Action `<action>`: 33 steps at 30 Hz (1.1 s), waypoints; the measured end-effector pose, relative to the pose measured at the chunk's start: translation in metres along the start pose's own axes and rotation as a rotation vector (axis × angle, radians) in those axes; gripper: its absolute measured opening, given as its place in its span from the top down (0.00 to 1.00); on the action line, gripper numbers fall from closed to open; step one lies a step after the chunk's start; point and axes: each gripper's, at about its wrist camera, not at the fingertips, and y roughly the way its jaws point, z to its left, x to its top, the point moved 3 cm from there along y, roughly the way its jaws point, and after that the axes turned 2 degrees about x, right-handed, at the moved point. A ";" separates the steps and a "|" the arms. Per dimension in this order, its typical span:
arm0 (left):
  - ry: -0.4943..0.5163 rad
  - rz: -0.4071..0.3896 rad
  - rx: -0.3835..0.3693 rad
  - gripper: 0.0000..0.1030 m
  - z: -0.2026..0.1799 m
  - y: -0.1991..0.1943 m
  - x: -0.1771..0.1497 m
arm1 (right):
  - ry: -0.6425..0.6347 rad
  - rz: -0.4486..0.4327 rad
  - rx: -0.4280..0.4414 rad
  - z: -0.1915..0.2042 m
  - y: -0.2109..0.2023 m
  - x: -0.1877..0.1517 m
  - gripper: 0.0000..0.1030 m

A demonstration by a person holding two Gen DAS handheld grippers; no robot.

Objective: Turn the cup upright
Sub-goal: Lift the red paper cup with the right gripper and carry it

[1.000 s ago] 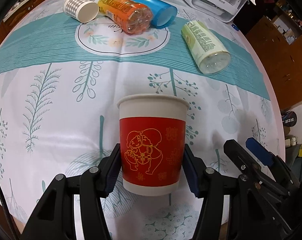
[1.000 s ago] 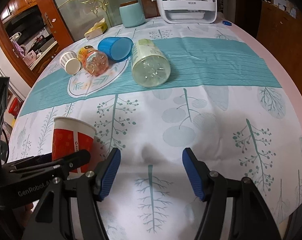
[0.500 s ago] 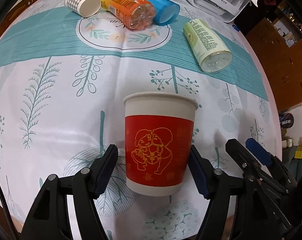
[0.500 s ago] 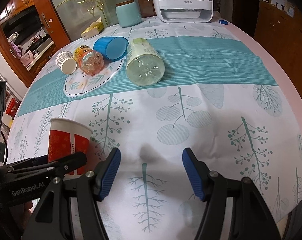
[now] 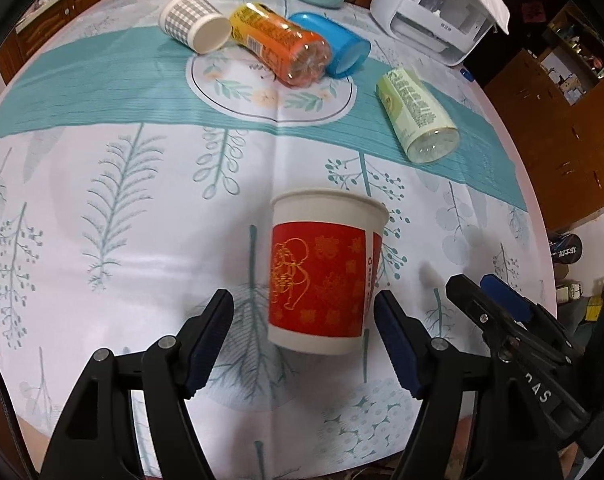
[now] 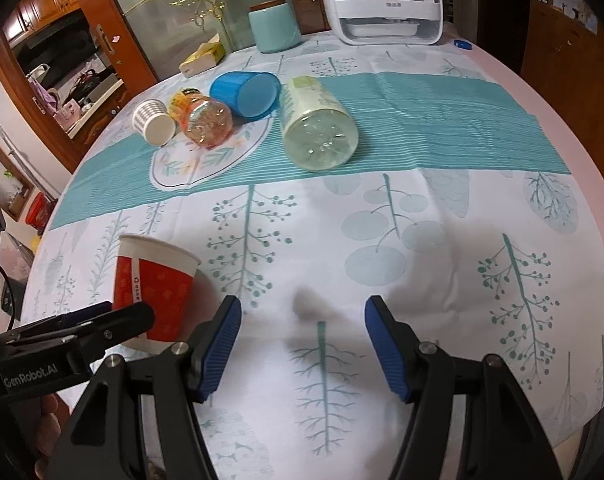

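Observation:
A red and white paper cup (image 5: 326,276) stands upright on the tablecloth, mouth up. My left gripper (image 5: 304,322) is open, its blue pads on either side of the cup's base and apart from it. The cup also shows in the right wrist view (image 6: 152,284) at lower left, behind the left gripper's fingers (image 6: 102,320). My right gripper (image 6: 302,340) is open and empty over bare cloth to the right of the cup.
On the teal runner lie a checked paper cup (image 5: 194,24), an orange bottle (image 5: 280,48), a blue cup (image 5: 334,50) and a pale green bottle (image 5: 418,116). A white appliance (image 5: 434,12) and teal canister (image 6: 274,26) stand at the back. The table edge is near.
My left gripper has opened and let go of the red cup, which now stands free. The left gripper has drawn back a little. The right gripper has barely moved.

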 end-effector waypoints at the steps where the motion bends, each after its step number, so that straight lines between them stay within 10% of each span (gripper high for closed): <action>1: 0.003 -0.005 -0.005 0.31 0.002 -0.003 -0.001 | 0.002 0.001 0.007 0.001 0.000 0.000 0.37; 15: 0.015 -0.048 -0.041 0.30 0.016 -0.027 -0.001 | -0.003 0.023 0.110 0.026 -0.007 -0.001 0.37; 25: 0.075 -0.154 0.101 0.30 0.036 -0.052 -0.002 | -0.009 0.059 0.182 0.049 -0.015 0.004 0.37; 33: 0.105 -0.181 0.093 0.15 0.044 -0.058 -0.001 | -0.025 0.101 0.197 0.066 -0.003 0.003 0.37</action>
